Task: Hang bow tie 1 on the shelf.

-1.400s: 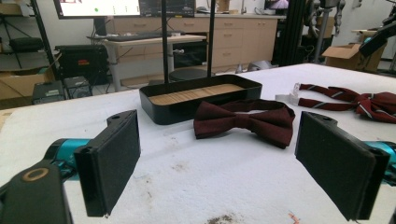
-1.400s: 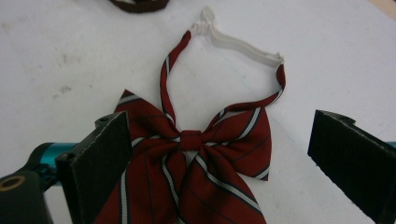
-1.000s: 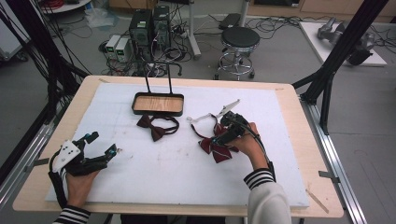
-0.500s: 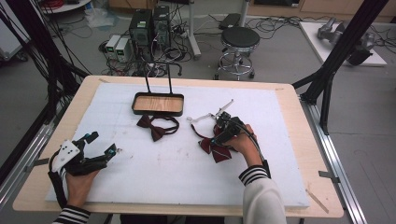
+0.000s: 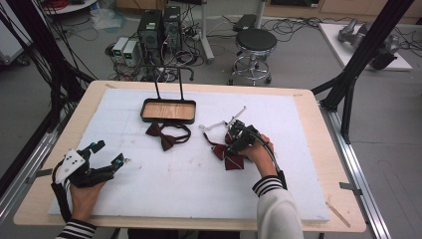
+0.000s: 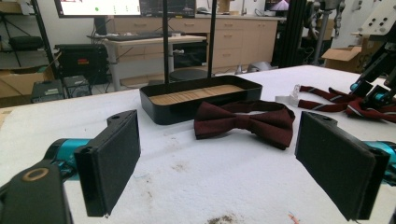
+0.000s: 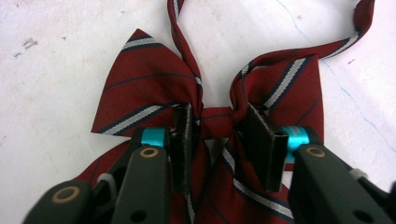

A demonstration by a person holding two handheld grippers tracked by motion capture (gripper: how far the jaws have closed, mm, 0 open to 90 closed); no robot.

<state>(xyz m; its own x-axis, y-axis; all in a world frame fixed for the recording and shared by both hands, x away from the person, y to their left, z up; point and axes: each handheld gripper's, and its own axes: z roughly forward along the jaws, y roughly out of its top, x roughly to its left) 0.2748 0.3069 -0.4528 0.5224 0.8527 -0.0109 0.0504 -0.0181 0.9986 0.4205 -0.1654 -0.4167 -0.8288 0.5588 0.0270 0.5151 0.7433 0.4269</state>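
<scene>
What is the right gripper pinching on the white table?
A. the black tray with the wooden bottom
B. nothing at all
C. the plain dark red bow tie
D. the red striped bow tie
D: in the right gripper view, the right gripper has its jaws closed on the knot of the red striped bow tie, having just been closing, while the plain dark red bow tie lies apart by the black tray.

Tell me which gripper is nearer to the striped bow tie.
Right. The right gripper is on the striped bow tie, its jaws just closed around its knot. The left gripper rests far off near the table's left edge.
</scene>
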